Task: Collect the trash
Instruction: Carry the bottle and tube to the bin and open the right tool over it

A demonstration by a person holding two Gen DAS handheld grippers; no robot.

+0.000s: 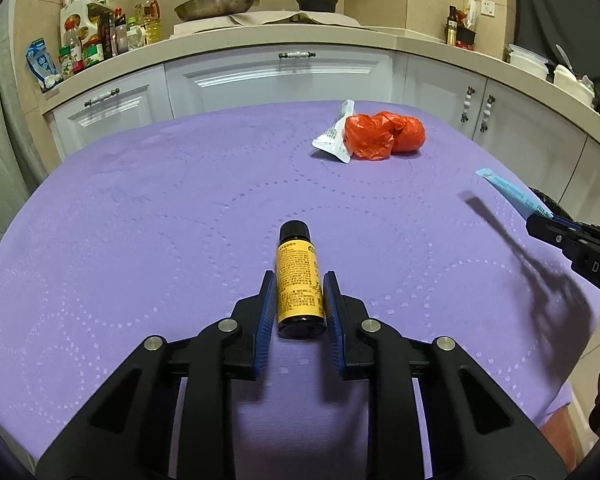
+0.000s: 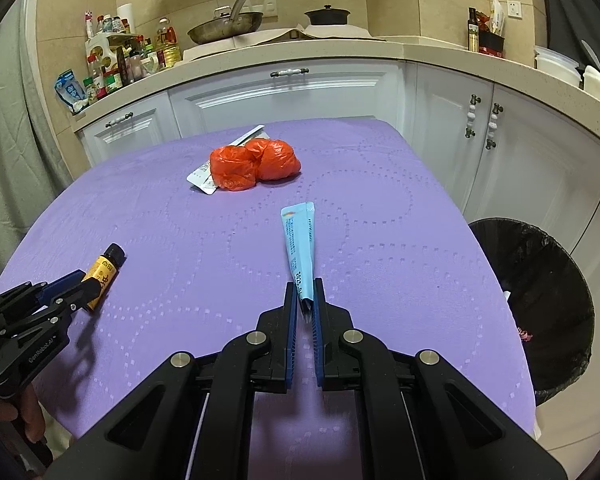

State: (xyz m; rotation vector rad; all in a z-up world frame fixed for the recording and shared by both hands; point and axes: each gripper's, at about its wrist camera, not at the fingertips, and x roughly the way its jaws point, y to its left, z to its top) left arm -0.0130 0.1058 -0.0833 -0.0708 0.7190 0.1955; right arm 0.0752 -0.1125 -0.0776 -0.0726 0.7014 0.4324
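The left tongs [image 1: 299,294] straddle a small bottle [image 1: 299,284] that lies on its side on the surface [image 1: 160,200], its black cap pointing away and its dark base toward the camera. The blue ribbed pads sit right against the bottle's yellow label on both sides, though whether they actually press on it cannot be told from either view. The bottle is a smooth cylinder, dark glass or plastic, wrapped in a glossy yellow label with fine black print.

The right tongs [image 2: 305,298] are clamped together on the near end of a light-blue sachet [image 2: 300,248], a long flat foil-like packet with printed text that juts forward above the surface, casting a shadow on the cloth.

The surface is covered with a purple cloth, soft and matte, embossed with dotted circles. Farther back, well apart from both tongs, lies a crumpled orange-red plastic bag [image 2: 256,164], shiny and bunched into two lumps, touching a flat white packet [image 2: 202,178] that lies partly beneath it. Beside the right edge of the surface stands a round bin lined with a black, wrinkled trash bag [image 2: 548,288].
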